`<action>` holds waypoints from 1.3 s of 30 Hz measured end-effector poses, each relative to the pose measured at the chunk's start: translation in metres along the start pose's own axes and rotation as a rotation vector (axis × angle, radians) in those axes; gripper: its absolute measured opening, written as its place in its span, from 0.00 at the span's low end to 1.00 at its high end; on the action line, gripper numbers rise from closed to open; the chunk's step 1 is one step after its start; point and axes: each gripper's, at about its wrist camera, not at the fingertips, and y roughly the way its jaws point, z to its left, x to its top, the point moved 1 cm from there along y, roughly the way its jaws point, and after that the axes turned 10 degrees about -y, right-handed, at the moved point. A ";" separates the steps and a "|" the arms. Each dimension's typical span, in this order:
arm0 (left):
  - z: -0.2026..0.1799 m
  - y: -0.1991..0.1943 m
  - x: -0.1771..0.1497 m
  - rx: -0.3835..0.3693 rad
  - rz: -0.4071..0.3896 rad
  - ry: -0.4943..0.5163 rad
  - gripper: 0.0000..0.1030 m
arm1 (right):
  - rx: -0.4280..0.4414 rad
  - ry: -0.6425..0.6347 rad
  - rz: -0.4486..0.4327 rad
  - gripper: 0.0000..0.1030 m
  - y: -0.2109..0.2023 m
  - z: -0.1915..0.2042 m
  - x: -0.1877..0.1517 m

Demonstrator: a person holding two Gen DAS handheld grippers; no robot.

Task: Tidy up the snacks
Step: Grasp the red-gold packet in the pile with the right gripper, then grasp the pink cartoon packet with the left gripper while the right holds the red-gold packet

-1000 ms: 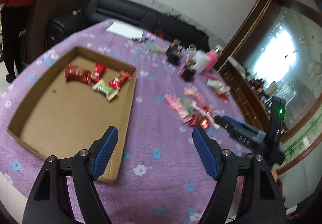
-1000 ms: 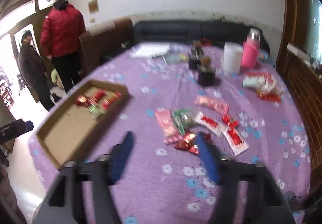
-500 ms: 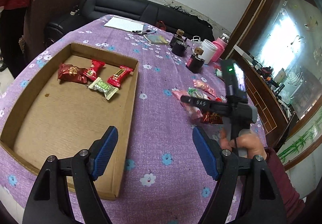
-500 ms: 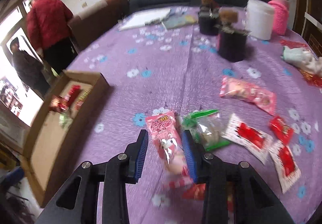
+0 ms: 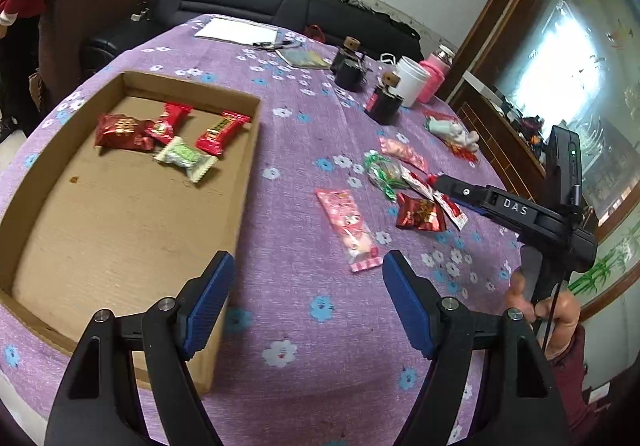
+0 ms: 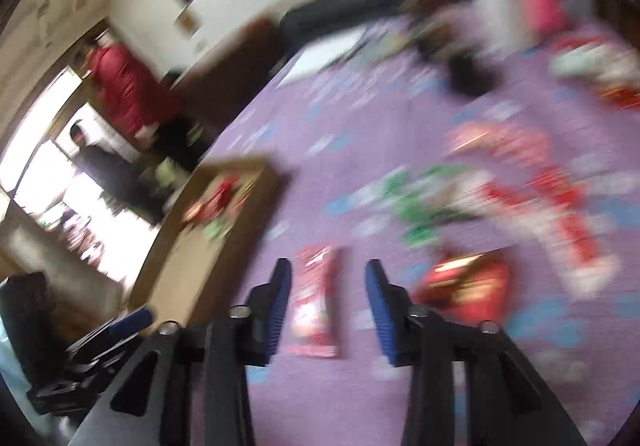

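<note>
A shallow cardboard box (image 5: 132, 230) lies on the purple tablecloth with several red and green candies (image 5: 168, 133) at its far end. A long pink snack packet (image 5: 350, 228) lies flat on the cloth to the right of the box. It also shows in the blurred right wrist view (image 6: 316, 302), lying between the fingers. My right gripper (image 6: 326, 306) is open around it, just above the cloth; it also shows in the left wrist view (image 5: 464, 193). My left gripper (image 5: 306, 298) is open and empty near the box's right wall.
Loose snacks lie to the right: a red foil packet (image 5: 420, 211), a green-striped bag (image 5: 384, 173), a pink packet (image 5: 402, 151). Dark jars (image 5: 384, 103), a white cup (image 5: 412, 81) and a pink bottle (image 5: 434, 79) stand farther back. Two people stand by the doorway (image 6: 120, 93).
The pink packet has gone from tilted between the right fingers to lying flat on the cloth nearer the box. The right fingers have spread apart. The left gripper barely moved.
</note>
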 end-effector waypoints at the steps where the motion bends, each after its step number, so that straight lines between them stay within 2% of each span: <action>1: -0.005 0.004 -0.001 -0.002 0.009 0.006 0.74 | -0.059 0.009 -0.005 0.43 -0.005 -0.010 -0.002; 4: -0.019 0.015 -0.007 -0.004 0.036 0.030 0.74 | -0.108 0.045 0.042 0.44 -0.001 -0.027 -0.011; 6: -0.026 0.022 -0.010 0.008 0.054 0.043 0.74 | -0.099 0.069 0.070 0.44 0.006 -0.029 -0.017; 10: -0.031 0.028 -0.012 0.026 0.071 0.044 0.74 | -0.069 0.068 0.065 0.44 0.020 -0.025 -0.024; 12: -0.032 0.029 -0.012 0.044 0.066 0.043 0.74 | -0.053 0.064 0.070 0.47 0.027 -0.022 -0.025; 14: -0.030 0.031 -0.010 0.053 0.070 0.028 0.74 | -0.065 0.046 0.088 0.48 0.037 -0.020 -0.024; 17: -0.030 0.035 -0.009 0.054 0.072 0.008 0.74 | -0.077 0.012 0.070 0.49 0.042 -0.018 -0.026; 19: -0.032 0.037 -0.010 0.047 0.078 0.005 0.74 | -0.094 -0.003 0.066 0.43 0.045 -0.018 -0.027; 20: -0.033 0.037 -0.011 0.044 0.080 0.006 0.74 | -0.088 -0.006 0.066 0.32 0.045 -0.017 -0.028; 21: -0.034 0.037 -0.013 0.043 0.081 0.008 0.74 | -0.069 0.001 0.064 0.29 0.045 -0.017 -0.028; 26: -0.031 0.032 -0.014 0.047 0.079 -0.024 0.74 | -0.085 -0.006 0.038 0.28 0.038 -0.015 -0.030; 29: -0.034 0.031 -0.014 0.068 0.048 0.004 0.74 | -0.106 0.015 0.013 0.28 0.031 -0.021 -0.032; 31: -0.035 0.042 -0.012 0.097 0.065 0.011 0.74 | -0.111 0.033 0.005 0.28 0.027 -0.026 -0.032; 39: -0.056 0.094 -0.002 0.114 0.134 0.057 0.74 | -0.116 0.068 0.007 0.26 0.026 -0.035 -0.033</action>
